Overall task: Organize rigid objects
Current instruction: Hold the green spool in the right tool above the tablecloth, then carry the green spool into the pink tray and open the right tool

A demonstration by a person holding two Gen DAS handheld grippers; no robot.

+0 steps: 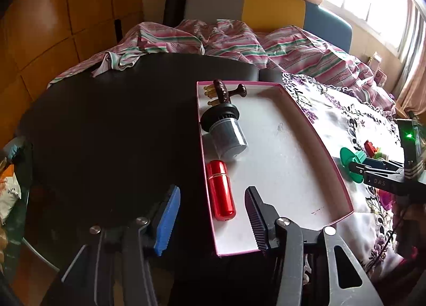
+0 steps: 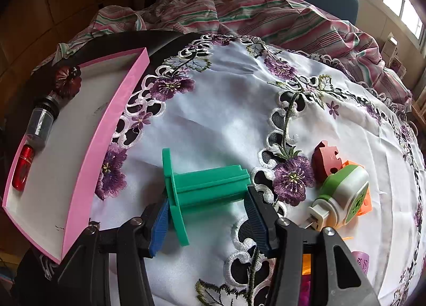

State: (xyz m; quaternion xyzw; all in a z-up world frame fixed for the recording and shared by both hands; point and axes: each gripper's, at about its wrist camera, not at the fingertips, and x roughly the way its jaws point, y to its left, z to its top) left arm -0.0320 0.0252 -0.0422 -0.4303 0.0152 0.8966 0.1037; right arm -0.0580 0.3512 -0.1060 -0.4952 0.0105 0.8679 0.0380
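The left tongs stood open and empty over the red capsule in the pink tray. The right tongs gripped the green spool on the tablecloth; 1 purple piece was cut off behind them.

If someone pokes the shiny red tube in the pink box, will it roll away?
Probably a little. The red tube is round and lies on its side, so a sideways poke should roll it. It likely won't go far: the pink box has a wall right beside it. Its glossy, metal-looking skin may slip in a loose grip.
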